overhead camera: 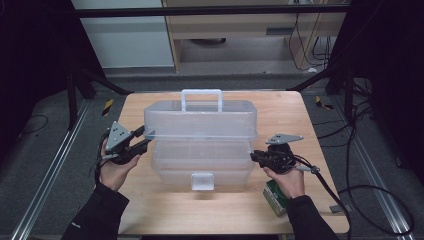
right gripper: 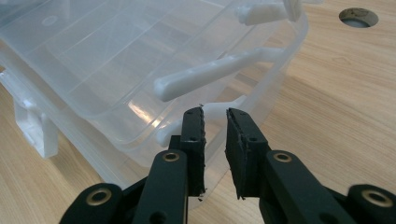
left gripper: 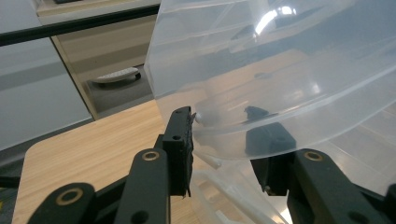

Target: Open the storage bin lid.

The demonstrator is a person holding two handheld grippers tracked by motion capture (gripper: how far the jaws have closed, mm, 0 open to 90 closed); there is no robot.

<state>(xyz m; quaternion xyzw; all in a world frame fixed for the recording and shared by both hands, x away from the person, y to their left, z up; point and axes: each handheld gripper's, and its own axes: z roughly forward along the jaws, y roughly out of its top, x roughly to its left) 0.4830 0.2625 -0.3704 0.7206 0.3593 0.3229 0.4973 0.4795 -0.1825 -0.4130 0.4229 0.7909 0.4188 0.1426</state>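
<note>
1. Looking down from the high view, I see the clear storage box [overhead camera: 202, 150] at the frame's centre on the table [overhead camera: 150, 210], its lid [overhead camera: 200, 119] lifted; my left gripper [overhead camera: 141, 138] props it.
2. Left gripper view: my jaws stand half open, pinching the lid's [left gripper: 280, 70] edge, centre frame, to hold it up.
3. Right gripper view: my jaws stand narrowly apart beside the box's [right gripper: 116, 70] white hinge arm [right gripper: 215, 72], gripping nothing, likely ready to steady it.

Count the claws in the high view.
2. The left claw grips the raised clear lid at its left end; the right claw sits at the right end of the box's lower tray.
</note>
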